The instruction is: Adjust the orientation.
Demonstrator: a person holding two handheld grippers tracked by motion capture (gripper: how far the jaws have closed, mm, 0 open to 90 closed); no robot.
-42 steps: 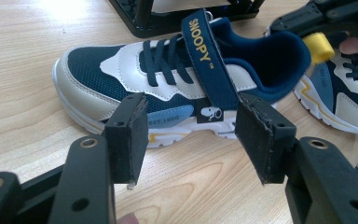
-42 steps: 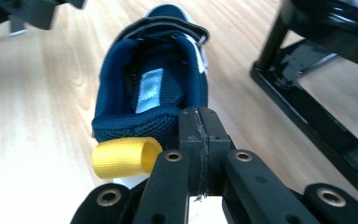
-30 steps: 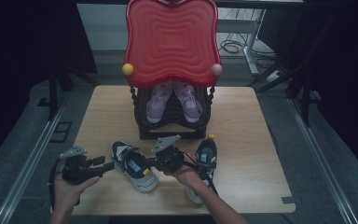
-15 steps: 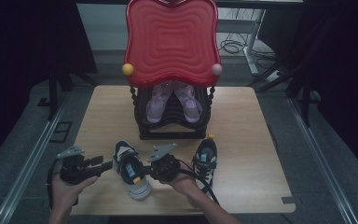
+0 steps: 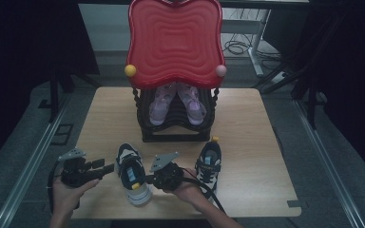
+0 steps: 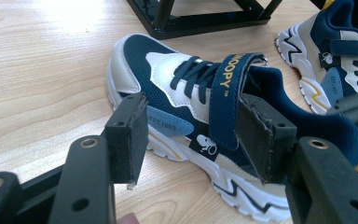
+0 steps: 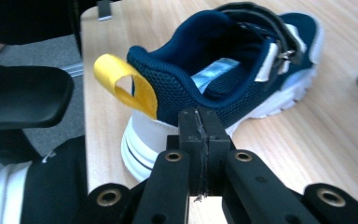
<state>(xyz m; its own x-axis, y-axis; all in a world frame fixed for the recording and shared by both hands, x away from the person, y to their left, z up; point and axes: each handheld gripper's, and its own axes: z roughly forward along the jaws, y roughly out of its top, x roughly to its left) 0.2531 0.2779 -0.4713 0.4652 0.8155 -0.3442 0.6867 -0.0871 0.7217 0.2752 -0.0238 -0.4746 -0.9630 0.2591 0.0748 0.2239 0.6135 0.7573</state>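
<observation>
A navy and white child's sneaker [image 5: 131,172] lies near the table's front edge, its heel with a yellow loop [image 7: 126,84] toward the person. My left gripper [image 5: 107,167] is level at its left side and open; the sneaker's strap [image 6: 228,88] shows between and beyond the open pads, which do not touch it. From the right, my right gripper [image 5: 149,179] points at the heel [image 7: 168,98], shut with nothing between its pads [image 7: 199,126]. Whether it touches the heel I cannot tell. The matching sneaker [image 5: 209,164] lies to the right.
A black shoe rack [image 5: 145,130] with a red wavy top [image 5: 176,42] stands mid-table and holds lilac shoes [image 5: 176,102]. Its base [image 6: 200,21] is just beyond the near sneaker. The table's front edge [image 7: 86,140] runs close behind the heel.
My right gripper has slid a little left and toward the person, closer to the near sneaker's heel. The left gripper has stayed put.
</observation>
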